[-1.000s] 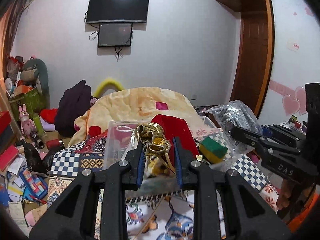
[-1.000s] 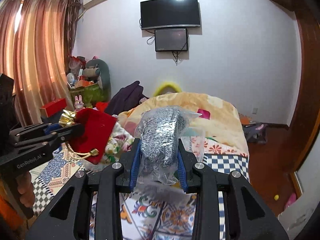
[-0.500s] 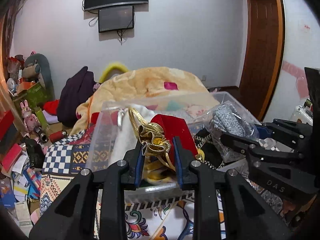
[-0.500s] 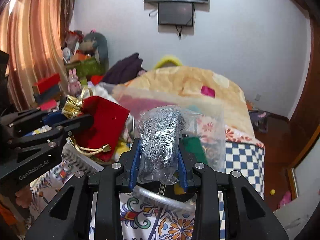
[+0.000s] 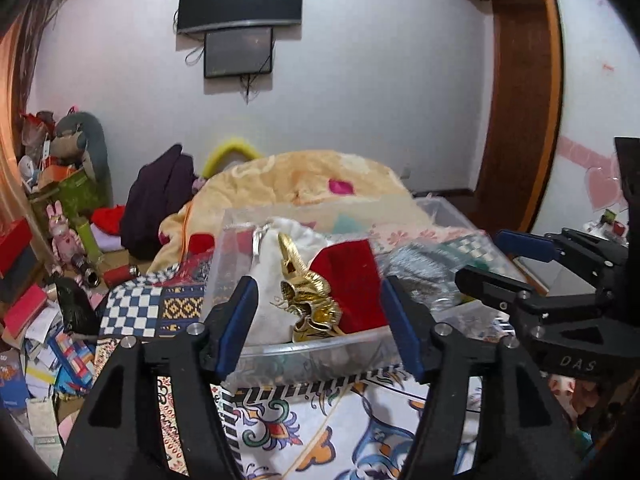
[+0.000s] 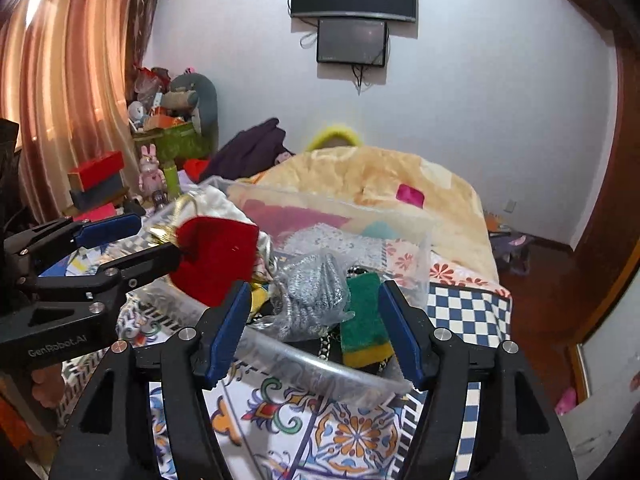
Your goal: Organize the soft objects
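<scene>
A clear plastic bin stands on the patterned bed cover. My left gripper is open above its near rim; the red pouch with gold cord lies loose in the bin beside a white cloth bag. My right gripper is open over the bin; the bagged silver scrubber rests inside next to a green and yellow sponge. The red pouch also shows in the right wrist view, by the left gripper.
A peach blanket is heaped behind the bin. A dark coat and a yellow hoop lie further back. Boxes, toys and papers clutter the floor at left. A wooden door frame stands at right.
Both grippers opened. The red pouch and the bagged scrubber dropped from the fingers into the clear bin.
</scene>
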`<state>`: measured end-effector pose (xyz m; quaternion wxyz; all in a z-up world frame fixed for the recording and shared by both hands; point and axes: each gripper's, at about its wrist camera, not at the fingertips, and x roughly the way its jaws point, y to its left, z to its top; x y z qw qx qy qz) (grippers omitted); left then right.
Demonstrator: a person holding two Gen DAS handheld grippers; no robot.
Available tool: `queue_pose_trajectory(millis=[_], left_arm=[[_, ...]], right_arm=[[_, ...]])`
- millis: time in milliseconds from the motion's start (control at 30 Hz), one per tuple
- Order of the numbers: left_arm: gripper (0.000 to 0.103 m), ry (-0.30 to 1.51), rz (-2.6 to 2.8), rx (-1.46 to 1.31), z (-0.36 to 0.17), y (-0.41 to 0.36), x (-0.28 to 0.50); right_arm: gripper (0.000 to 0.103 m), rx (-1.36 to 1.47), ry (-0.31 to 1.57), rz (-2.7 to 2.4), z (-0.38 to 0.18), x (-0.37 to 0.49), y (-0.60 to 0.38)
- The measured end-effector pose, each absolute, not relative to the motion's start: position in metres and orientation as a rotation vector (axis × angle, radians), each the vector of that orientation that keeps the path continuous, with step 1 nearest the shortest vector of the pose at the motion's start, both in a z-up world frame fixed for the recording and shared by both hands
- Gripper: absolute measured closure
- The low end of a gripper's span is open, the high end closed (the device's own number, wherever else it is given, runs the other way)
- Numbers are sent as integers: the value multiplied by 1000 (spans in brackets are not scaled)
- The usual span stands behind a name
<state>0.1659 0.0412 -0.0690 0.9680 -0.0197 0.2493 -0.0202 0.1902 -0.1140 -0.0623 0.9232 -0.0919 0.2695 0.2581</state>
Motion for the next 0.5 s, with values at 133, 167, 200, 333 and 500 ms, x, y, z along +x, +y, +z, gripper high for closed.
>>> queue_pose_trajectory(millis=[133,167,200,333,500], left_arm=[[30,427,-43,-40,-49,43,141],[29,408,-46,-41,-44,44,135],[28,390,-49,-43,-38,45,129],[25,315,-76,-56,-18,48,104],[16,247,-104,-69,0,48,79]], right_arm=[[41,-160,498,547,-46,174,-123],[41,-156,477,545,-41,168,-125],[41,-148,453,543,-35,161,-128],[33,-103,377,552,-15,137,-133],[31,-55,300,558,3,115,-141]])
